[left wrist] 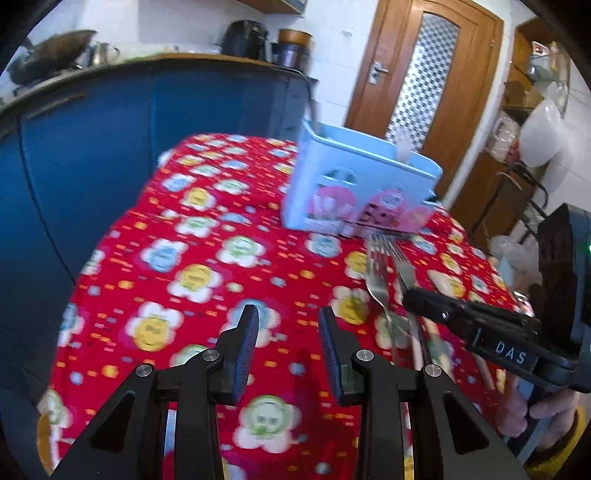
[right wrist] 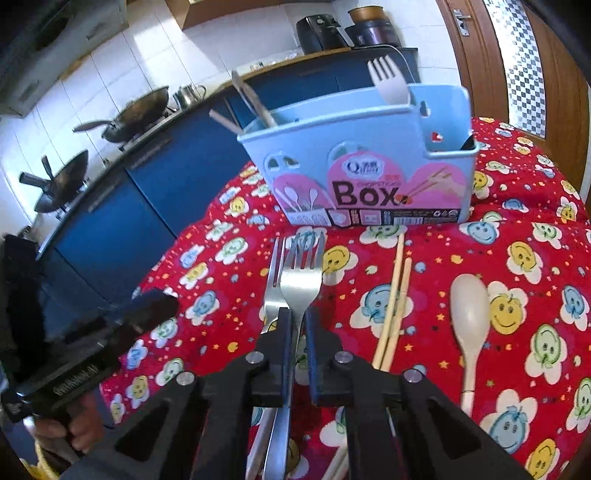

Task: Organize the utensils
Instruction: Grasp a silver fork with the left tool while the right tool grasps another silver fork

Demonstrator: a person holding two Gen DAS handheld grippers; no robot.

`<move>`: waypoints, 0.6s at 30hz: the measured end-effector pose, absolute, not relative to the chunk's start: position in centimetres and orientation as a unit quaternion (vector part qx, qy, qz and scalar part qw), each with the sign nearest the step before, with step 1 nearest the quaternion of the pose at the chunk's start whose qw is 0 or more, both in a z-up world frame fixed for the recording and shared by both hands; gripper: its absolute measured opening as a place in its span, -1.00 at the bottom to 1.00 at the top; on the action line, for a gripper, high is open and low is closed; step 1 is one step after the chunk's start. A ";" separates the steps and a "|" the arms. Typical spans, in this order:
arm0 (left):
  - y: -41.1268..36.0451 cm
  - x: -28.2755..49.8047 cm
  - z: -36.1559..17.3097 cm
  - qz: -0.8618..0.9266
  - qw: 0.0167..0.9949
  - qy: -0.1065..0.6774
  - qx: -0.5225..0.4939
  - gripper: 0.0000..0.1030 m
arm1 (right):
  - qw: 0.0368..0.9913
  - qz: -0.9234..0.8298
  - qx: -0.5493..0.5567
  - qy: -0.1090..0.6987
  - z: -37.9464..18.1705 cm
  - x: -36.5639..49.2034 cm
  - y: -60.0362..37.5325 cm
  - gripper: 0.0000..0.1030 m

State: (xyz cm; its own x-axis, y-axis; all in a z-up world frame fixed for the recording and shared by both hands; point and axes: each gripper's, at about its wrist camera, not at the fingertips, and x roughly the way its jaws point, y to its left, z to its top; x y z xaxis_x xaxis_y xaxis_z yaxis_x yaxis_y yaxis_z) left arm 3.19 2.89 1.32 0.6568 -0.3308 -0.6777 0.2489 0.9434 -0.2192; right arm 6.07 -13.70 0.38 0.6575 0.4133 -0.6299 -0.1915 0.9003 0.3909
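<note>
A light blue utensil box stands on the red flowered tablecloth; it also shows in the left wrist view. It holds a white fork and chopsticks. My right gripper is shut on a steel fork, above a second steel fork. Wooden chopsticks and a cream spoon lie to its right. My left gripper is open and empty, left of the forks and the right gripper.
A blue kitchen counter with woks runs behind the table. An air fryer and a pot stand on it. A wooden door is at the back right, shelves beside it.
</note>
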 end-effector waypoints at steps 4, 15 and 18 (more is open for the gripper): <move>1.3 3.4 0.8 -0.200 0.891 0.401 -0.069 -0.33 | 0.904 0.170 0.141 0.367 0.9 5.5 -14.4 -0.83; -2.6 4.1 -0.4 -0.234 0.870 0.431 -0.043 -0.33 | 0.909 0.163 0.144 0.356 0.7 5.1 -16.5 -0.93; -3.4 4.3 -0.6 -0.237 0.866 0.439 -0.027 -0.33 | 0.909 0.163 0.152 0.352 0.7 4.8 -17.1 -0.93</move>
